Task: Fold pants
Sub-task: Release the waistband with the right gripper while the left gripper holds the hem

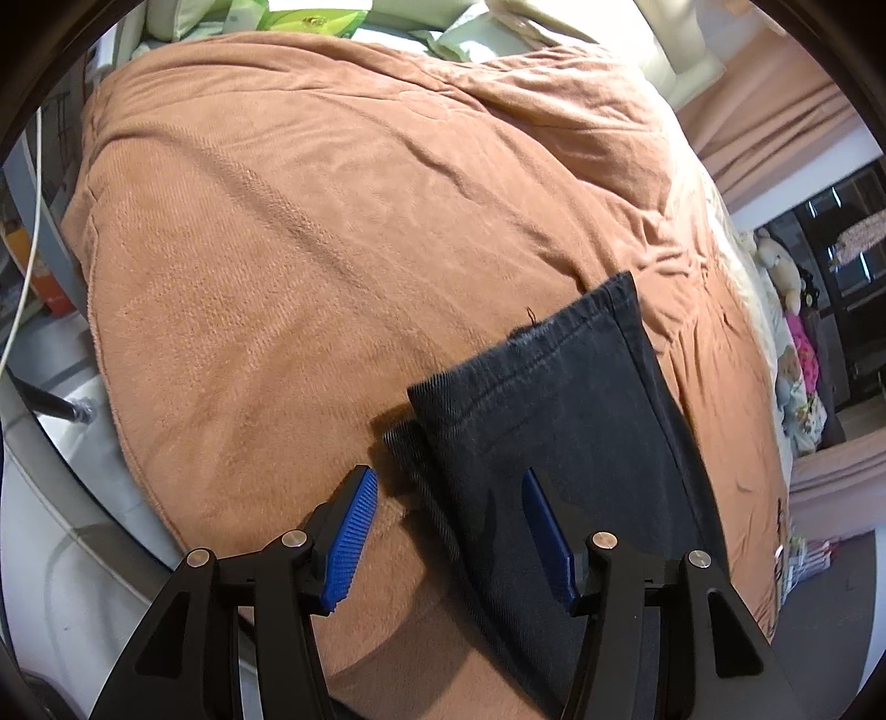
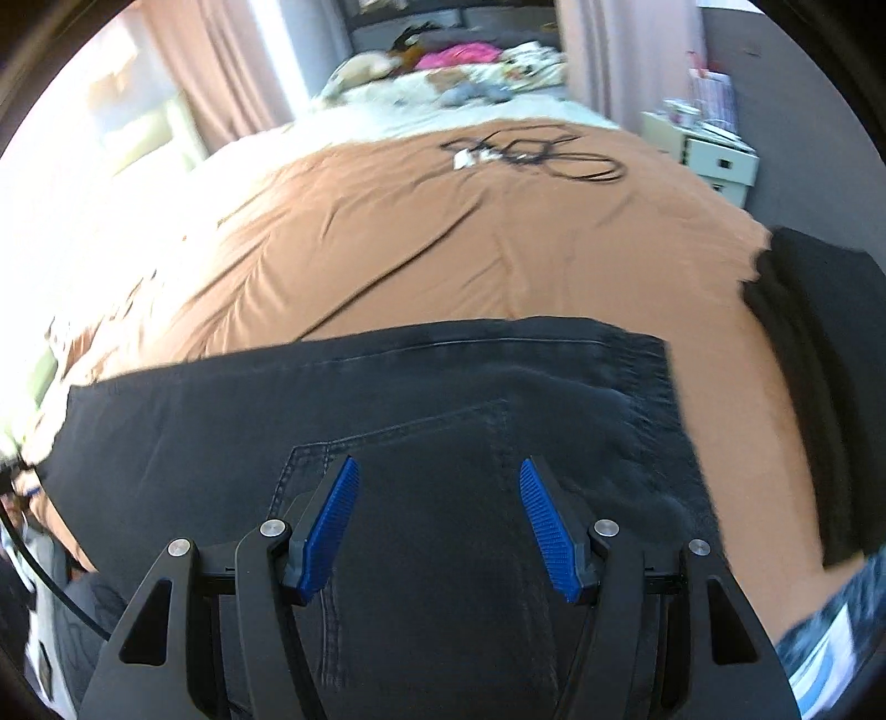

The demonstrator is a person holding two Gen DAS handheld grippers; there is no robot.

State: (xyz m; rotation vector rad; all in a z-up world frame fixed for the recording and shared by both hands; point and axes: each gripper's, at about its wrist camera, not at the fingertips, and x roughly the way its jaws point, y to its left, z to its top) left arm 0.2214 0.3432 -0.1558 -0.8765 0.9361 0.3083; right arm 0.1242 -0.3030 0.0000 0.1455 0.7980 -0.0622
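Dark denim pants [image 1: 559,421] lie on a brown blanket [image 1: 310,232] over a bed. In the left wrist view the leg end with its hems [image 1: 581,327] lies flat, one layer over the other. My left gripper [image 1: 448,482] is open and empty above the leg's left edge. In the right wrist view the pants [image 2: 387,399] lie across the blanket [image 2: 498,238] with a back pocket [image 2: 398,437] showing. My right gripper [image 2: 437,471] is open and empty just above that pocket.
A black cable [image 2: 531,149] lies on the far blanket. A second dark cloth [image 2: 814,343] lies at the right. Pillows [image 1: 288,16] sit at the bed's head, stuffed toys [image 2: 437,61] beyond the bed. White drawers [image 2: 714,155] stand at the right.
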